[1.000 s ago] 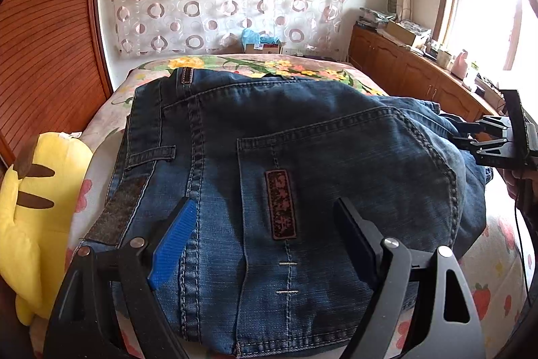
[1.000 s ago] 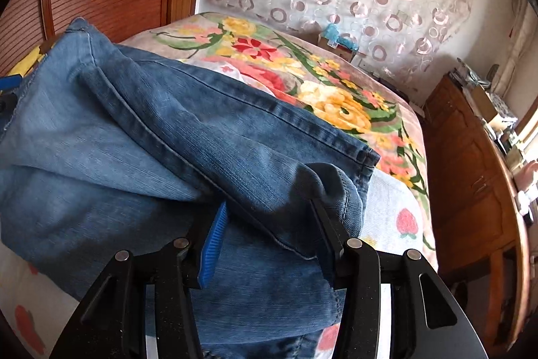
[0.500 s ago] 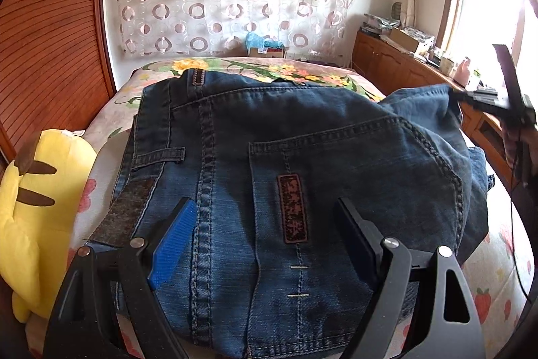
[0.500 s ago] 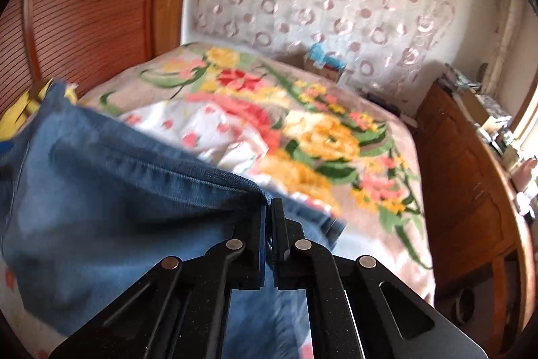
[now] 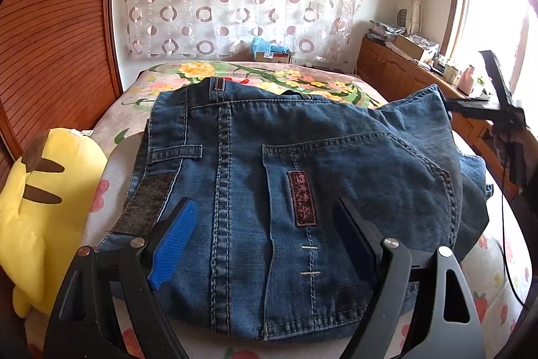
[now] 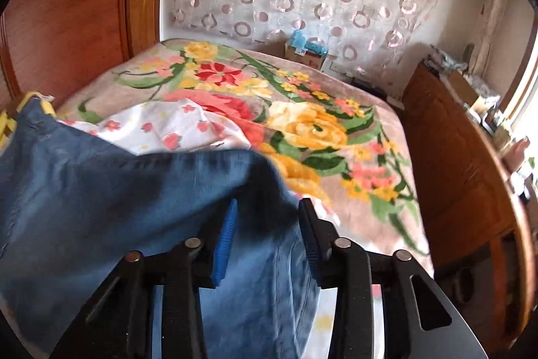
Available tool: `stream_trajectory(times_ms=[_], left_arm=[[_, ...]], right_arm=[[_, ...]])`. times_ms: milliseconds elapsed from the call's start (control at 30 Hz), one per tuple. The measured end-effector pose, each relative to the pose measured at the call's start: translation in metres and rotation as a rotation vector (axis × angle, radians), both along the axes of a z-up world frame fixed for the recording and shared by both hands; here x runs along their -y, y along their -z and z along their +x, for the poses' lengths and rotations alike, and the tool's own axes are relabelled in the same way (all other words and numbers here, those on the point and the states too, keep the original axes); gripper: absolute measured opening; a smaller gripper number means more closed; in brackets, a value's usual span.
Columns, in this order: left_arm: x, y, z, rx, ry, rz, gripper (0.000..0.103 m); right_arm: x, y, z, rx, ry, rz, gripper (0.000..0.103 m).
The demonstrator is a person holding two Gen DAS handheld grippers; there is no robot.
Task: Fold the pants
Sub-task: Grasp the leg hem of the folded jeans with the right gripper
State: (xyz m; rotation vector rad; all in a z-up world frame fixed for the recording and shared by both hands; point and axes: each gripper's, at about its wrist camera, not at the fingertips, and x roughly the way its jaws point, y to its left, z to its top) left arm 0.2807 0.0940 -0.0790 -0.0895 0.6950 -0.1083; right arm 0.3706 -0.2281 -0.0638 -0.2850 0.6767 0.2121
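Dark blue jeans (image 5: 302, 157) lie seat-up on the bed, back pocket and a red patch facing me. My left gripper (image 5: 265, 234) hovers low over the seat, open, with nothing pinched between its fingers. At the right edge of the left wrist view, my right gripper (image 5: 454, 106) holds a raised corner of a trouser leg. In the right wrist view its jaws are opening: the right gripper (image 6: 265, 224) has blurred denim (image 6: 117, 190) draped between the pads, and they no longer press on it.
A yellow plush toy (image 5: 40, 190) lies at the bed's left edge beside a ribbed wooden panel (image 5: 50, 56). A floral blanket (image 6: 319, 130) covers the far half of the bed. A wooden cabinet (image 6: 454, 157) runs along the right. A cardboard box (image 5: 272, 54) sits beyond the bed.
The right gripper shut on the trouser leg's hem and lifted it; now its jaws stand apart again. The raised leg corner sits higher at the right. The left gripper kept still.
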Motion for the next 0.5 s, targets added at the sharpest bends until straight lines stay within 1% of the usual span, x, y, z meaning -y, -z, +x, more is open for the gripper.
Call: stream_trajectory(times_ms=[100,300,367,500], left_arm=[[0.000,-0.003,-0.007,0.004,0.002,0.006,0.084],[-0.005,0.000,-0.019,-0.008,-0.015,0.021,0.084],[-0.006,0.001,-0.023,-0.015,-0.025,0.022,0.084],[-0.005,0.001,-0.029,-0.021,-0.033,0.028,0.084]], right_arm=[[0.030,0.003,-0.027,-0.034,-0.004,0.038,0.040],[0.077,0.024,-0.054,-0.133,0.029,0.112,0.040],[0.085,0.027,-0.056,-0.148,0.055,0.116,0.040],[0.092,0.030,-0.058,-0.197,0.061,0.187,0.040]])
